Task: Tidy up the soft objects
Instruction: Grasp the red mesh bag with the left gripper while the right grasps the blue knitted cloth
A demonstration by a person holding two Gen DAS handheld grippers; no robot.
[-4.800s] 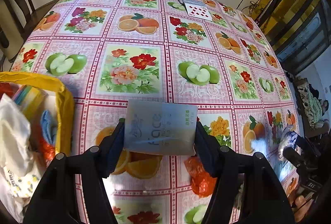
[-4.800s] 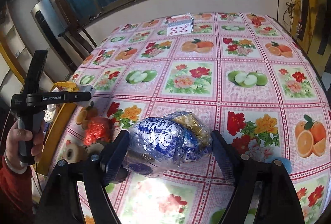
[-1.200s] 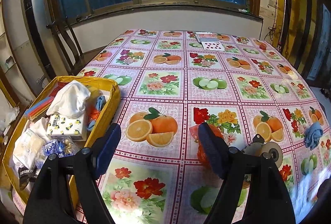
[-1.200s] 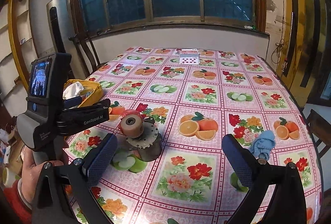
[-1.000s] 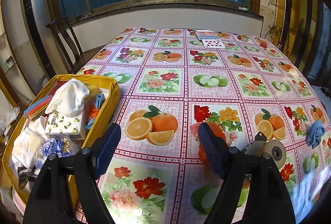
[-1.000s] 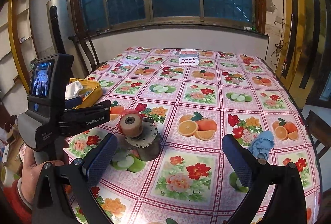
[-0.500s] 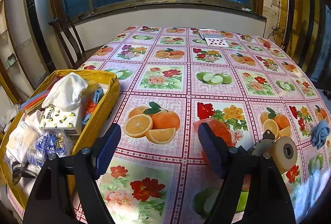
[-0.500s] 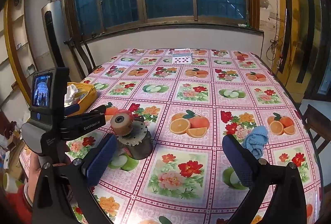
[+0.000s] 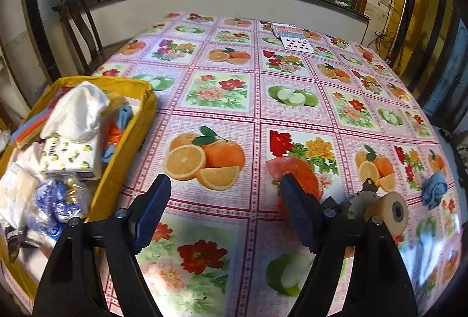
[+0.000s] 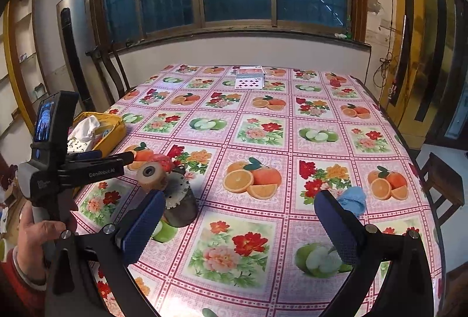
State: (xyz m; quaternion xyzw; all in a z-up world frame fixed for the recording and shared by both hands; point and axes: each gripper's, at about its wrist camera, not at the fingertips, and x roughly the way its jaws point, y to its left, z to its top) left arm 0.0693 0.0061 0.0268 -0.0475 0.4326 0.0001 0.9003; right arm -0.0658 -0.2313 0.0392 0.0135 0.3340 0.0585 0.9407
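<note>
- Soft objects are seen partly gathered in a yellow bin (image 9: 125, 170) at the table's left edge; two lie out on the tablecloth (image 9: 222, 100).
- "GenRobot.AI" can be read in white on the left gripper (image 10: 128, 156), which is held in a hand (image 10: 35, 241) with a red sleeve.
- The left gripper (image 9: 225, 211) is held wide apart and empty above the cloth; its ribbed blue pads are seen.
- The right gripper (image 10: 239, 226) is likewise spread and empty.
- An orange mesh bag (image 9: 298, 173) lies just behind the left gripper's right finger.
- A crumpled blue cloth (image 10: 352, 200) lies beside the right gripper's right finger.
- In the bin are seen a white cloth (image 9: 79, 109), a lemon-printed tissue pack (image 9: 68, 156) and a blue plastic packet (image 9: 60, 205).
- A metal toothed tool (image 10: 175, 194) with a beige roller stands between the grippers.
- Playing cards (image 10: 250, 80) lie at the far end, spread flat.
</note>
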